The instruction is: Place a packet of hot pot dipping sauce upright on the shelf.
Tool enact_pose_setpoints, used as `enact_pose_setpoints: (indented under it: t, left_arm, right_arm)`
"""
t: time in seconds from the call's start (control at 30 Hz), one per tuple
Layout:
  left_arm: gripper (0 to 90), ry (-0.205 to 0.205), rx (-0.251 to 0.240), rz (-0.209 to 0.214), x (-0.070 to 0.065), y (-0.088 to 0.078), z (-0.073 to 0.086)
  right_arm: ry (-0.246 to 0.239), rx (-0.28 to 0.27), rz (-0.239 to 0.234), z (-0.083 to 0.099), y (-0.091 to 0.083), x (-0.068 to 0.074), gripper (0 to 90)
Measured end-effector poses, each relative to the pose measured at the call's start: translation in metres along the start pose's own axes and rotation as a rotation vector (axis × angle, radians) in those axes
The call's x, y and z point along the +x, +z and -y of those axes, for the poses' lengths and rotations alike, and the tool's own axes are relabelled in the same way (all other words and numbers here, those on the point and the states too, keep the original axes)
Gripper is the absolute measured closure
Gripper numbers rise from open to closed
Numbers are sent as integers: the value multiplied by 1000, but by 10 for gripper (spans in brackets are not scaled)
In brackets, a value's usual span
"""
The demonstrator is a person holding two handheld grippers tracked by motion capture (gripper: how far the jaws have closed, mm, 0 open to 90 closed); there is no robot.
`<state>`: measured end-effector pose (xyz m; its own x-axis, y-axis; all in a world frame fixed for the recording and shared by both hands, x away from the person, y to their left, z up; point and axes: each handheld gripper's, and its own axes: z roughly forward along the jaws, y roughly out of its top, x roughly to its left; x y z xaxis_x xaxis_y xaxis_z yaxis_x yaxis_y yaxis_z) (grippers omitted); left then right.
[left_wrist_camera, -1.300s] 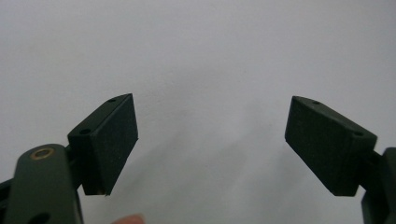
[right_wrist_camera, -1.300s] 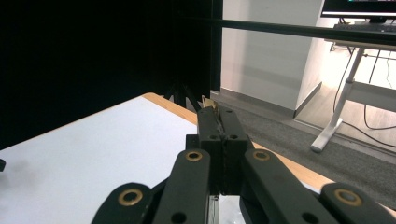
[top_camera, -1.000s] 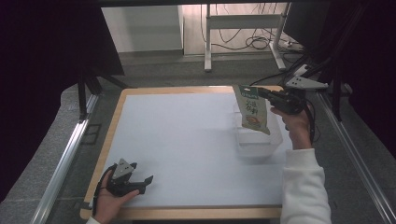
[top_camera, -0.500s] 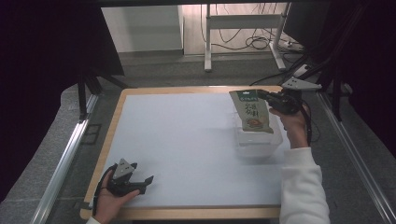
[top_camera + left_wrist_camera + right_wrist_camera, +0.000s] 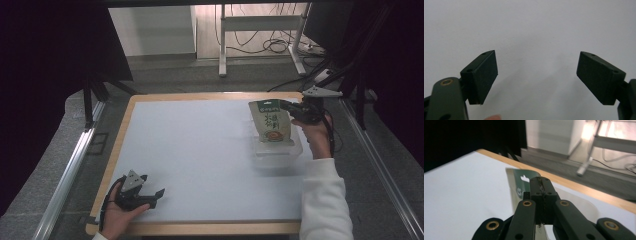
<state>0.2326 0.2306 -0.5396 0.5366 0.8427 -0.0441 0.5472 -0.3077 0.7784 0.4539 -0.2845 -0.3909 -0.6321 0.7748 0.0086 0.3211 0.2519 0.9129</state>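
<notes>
One pouch (image 5: 270,122), one clear container (image 5: 278,151), two grippers, left (image 5: 142,191) and right (image 5: 295,109), on one table (image 5: 200,145).

Both grippers are black: the left gripper (image 5: 152,194) carries a grey three-cornered plate on top with a black cable looping off its rear, and the right gripper (image 5: 286,106) has the same grey plate and a black cable trailing behind it. In the left gripper view the fingers (image 5: 483,75) are thick matte black blocks with flat rubbery faces, small screw holes on their top edges and a brass rivet on the link behind. In the right gripper view, black link arms run forward with brass-ringed pivots, and the right arm wears a white sleeve (image 5: 324,200).
</notes>
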Motion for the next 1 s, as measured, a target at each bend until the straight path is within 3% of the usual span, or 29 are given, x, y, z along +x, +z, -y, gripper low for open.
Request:
enact_pose_setpoints:
  t: [0.13, 0.33, 0.47, 0.57, 0.63, 0.73, 0.8, 0.9, 1.0]
  left_arm:
    - [172, 0, -1, -1, 0, 0, 0]
    - [172, 1, -1, -1, 0, 0, 0]
    - [172, 1, -3, 0, 0, -1, 0]
    - [172, 4, -5, -1, 0, -1, 0]
    - [172, 5, -8, 0, -1, -2, 0]
    - [172, 8, -7, 0, -1, -2, 0]
    - [172, 9, -6, 1, -1, -2, 0]
    - [172, 9, -5, 1, -1, -2, 0]
    - [172, 7, -7, 3, -1, -2, 0]
  right_arm:
    - [17, 29, 26, 5, 1, -5, 882]
    - [1, 72, 77, 6, 4, -4, 816]
    - [1, 59, 125, 4, 2, -1, 632]
    - [27, 37, 192, 1, 0, 5, 448]
    - [34, 10, 227, -3, -3, 11, 385]
    - [38, -6, 235, -10, -9, 20, 350]
    - [30, -23, 226, -15, -14, 28, 345]
    - [36, -40, 145, -21, -22, 42, 338]
    - [25, -20, 76, -20, -24, 58, 324]
